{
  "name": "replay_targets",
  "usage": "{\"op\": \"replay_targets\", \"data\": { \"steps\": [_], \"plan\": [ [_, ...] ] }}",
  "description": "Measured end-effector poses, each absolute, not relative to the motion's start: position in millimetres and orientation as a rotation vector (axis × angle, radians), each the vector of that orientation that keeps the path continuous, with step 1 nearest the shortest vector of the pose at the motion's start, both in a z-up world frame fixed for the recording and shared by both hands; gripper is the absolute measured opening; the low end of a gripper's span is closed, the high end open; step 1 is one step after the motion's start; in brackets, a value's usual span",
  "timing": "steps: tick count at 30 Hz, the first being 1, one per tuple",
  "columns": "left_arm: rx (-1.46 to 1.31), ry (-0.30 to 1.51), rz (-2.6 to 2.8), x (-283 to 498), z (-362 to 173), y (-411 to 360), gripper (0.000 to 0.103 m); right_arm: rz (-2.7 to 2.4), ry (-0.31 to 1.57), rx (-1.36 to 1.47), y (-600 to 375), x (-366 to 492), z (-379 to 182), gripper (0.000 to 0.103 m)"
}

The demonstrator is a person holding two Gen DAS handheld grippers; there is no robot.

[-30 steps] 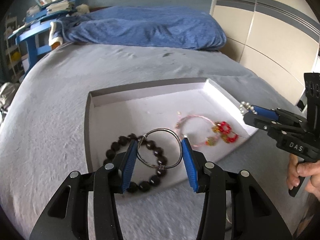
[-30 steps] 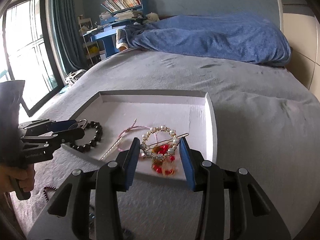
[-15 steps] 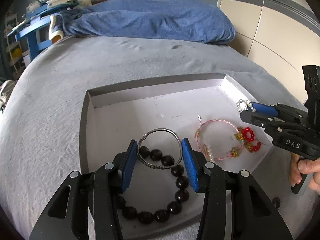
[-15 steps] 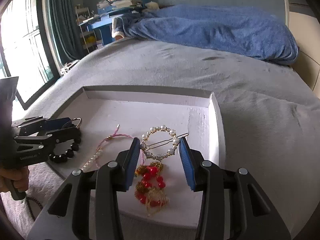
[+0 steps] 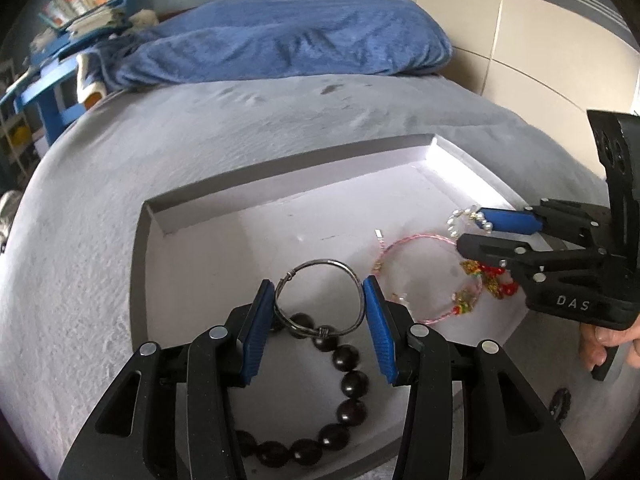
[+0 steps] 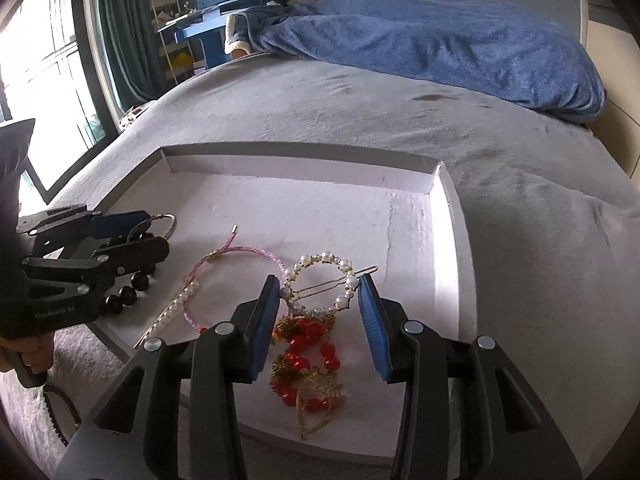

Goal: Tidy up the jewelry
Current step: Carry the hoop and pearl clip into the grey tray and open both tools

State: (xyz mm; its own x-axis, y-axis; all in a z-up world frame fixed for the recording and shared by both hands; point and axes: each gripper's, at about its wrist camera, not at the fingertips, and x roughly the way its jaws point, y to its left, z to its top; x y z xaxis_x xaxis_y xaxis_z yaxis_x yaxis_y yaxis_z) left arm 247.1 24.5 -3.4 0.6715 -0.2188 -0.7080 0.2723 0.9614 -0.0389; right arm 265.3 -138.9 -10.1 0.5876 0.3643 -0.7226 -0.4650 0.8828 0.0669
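Both the left gripper and the right gripper were black plastic with angular cut-out arms, round silver screws at the joints and ribbed blue pads, the right one's body lettered "DAS" in white.

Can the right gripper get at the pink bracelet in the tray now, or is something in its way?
Probably not yet. The right gripper is shut on a pearl hair clip, so its jaws are full. The pink bracelet lies uncovered in the tray just beside it, so once the clip is released the way looks free.
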Motion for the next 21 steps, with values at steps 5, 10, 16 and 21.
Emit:
{"op": "replay_targets", "data": {
  "steps": [5,10,16,21],
  "plan": [
    [0.079,0.767,-0.260,243,-1,24,0.060,0.482,0.803,-0.119,-143,261,-7,0.047],
    [0.064,0.743,-0.263,236,7,24,0.076,0.472,0.775,-0.113,-150,246,1,0.052],
    [0.045,0.692,-0.267,215,25,26,0.080,0.442,0.734,-0.083,-165,227,14,0.058],
    [0.052,0.673,-0.255,190,33,27,0.086,0.413,0.729,-0.033,-184,209,19,0.058]
  ]
}}
